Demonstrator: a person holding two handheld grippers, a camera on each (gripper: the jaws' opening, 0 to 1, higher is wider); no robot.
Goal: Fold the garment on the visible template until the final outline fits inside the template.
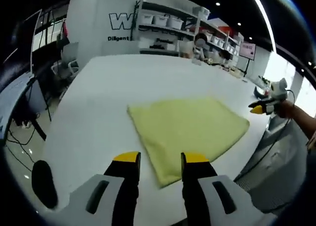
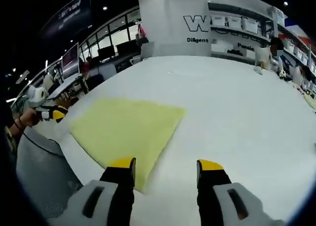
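A pale yellow garment lies folded flat as a rough rectangle on the white table. My left gripper is open, just above the garment's near corner, holding nothing. At the right table edge of the left gripper view, a hand holds my right gripper, off the cloth. In the right gripper view the garment lies left of centre. My right gripper is open and empty, its left jaw over the cloth's near edge. My left gripper shows at the far left beside the table edge.
Shelves with white bins and a person stand beyond the table's far end. Desks with monitors line one side. A grey rounded surface sits below the table's near edge. Bare white table stretches past the garment.
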